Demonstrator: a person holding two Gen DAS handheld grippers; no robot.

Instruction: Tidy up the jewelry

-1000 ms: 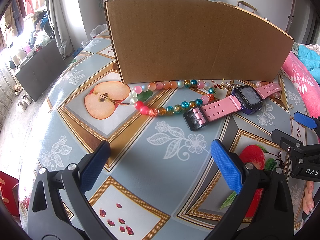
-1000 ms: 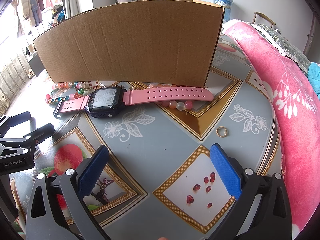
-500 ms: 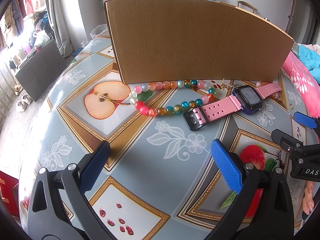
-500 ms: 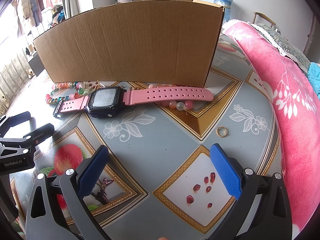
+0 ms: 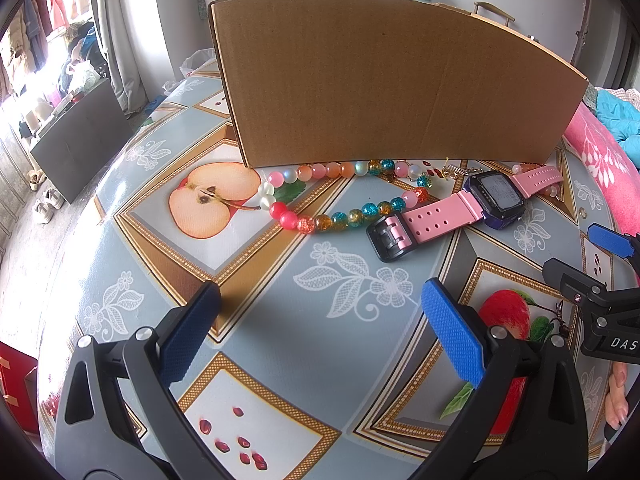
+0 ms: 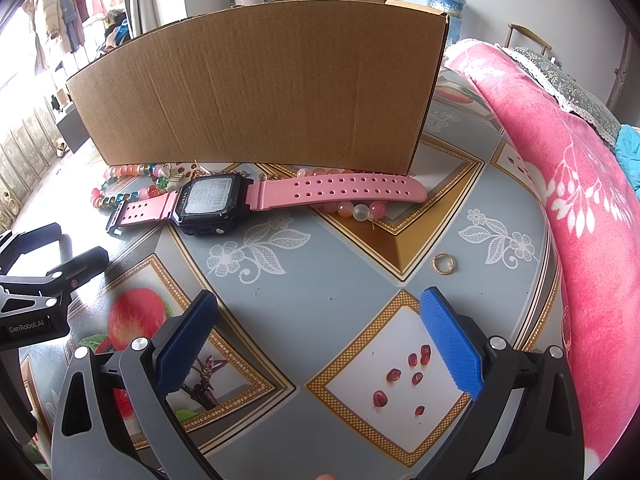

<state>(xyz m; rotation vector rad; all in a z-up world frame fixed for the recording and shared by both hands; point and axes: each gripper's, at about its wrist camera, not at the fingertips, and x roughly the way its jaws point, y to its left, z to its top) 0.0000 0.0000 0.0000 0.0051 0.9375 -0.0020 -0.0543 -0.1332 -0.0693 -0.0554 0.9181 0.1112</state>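
A pink-strapped watch [image 5: 468, 210] [image 6: 248, 198] lies flat in front of a cardboard box [image 5: 392, 80] [image 6: 260, 92]. A string of coloured beads [image 5: 344, 216] [image 6: 120, 196] curls at the box's foot, left of the watch. Several pink and white beads [image 6: 356, 210] peek out from under the strap's far end. A small gold ring [image 6: 443, 263] rests on the cloth to the right. My left gripper [image 5: 320, 336] is open, hovering short of the beads. My right gripper [image 6: 316, 340] is open too, nearer than the watch and ring, holding nothing.
The table [image 5: 280, 320] carries a fruit-patterned grey cloth. A pink blanket [image 6: 580, 208] borders the right side. The floor, a dark cabinet [image 5: 80, 140] and hanging clothes lie off the left edge. The other gripper [image 5: 600, 292] [image 6: 36, 280] shows at each view's side.
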